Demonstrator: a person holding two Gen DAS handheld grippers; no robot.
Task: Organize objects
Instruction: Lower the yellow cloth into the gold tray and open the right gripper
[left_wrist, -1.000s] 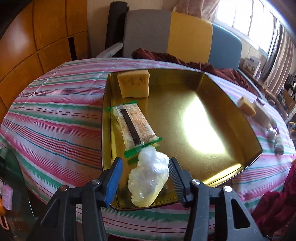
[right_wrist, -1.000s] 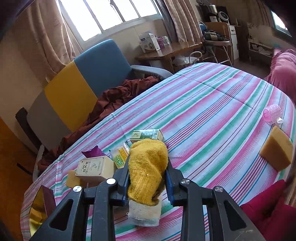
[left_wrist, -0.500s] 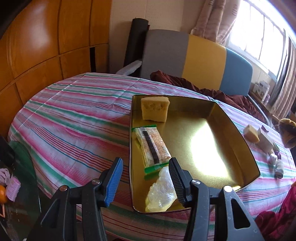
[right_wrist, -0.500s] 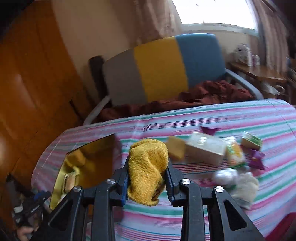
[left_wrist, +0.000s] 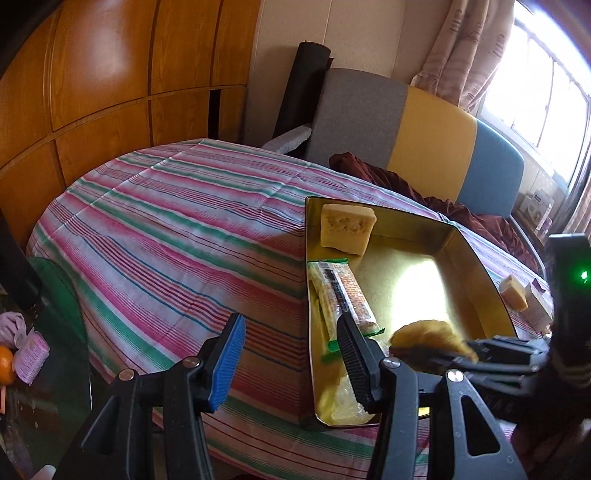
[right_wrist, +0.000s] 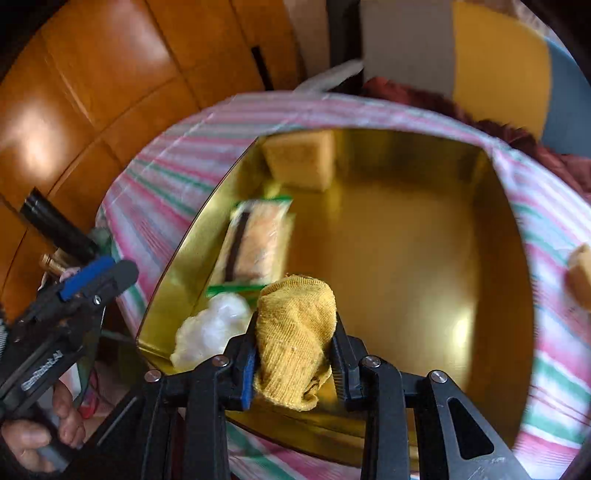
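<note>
A gold metal tray (left_wrist: 476, 254) (right_wrist: 406, 236) lies on the striped tablecloth. In it are a yellow sponge (left_wrist: 347, 229) (right_wrist: 301, 158), a wrapped biscuit pack (left_wrist: 345, 295) (right_wrist: 255, 243) and a crumpled clear plastic bag (left_wrist: 341, 400) (right_wrist: 210, 332). My right gripper (right_wrist: 293, 341) is shut on a yellow sock (right_wrist: 295, 332) and holds it above the tray's near end; it shows in the left wrist view (left_wrist: 432, 341) too. My left gripper (left_wrist: 291, 354) is open and empty, over the tablecloth just left of the tray.
Another sponge (left_wrist: 513, 291) (right_wrist: 581, 280) and a small box (left_wrist: 537, 306) lie on the cloth right of the tray. A colour-block chair (left_wrist: 406, 140) with a dark red cloth stands behind the table. Wooden panels (left_wrist: 92, 92) are to the left.
My left gripper drew back and left from the plastic bag, which stays in the tray. My right gripper carried the sock from the table's right side to above the tray.
</note>
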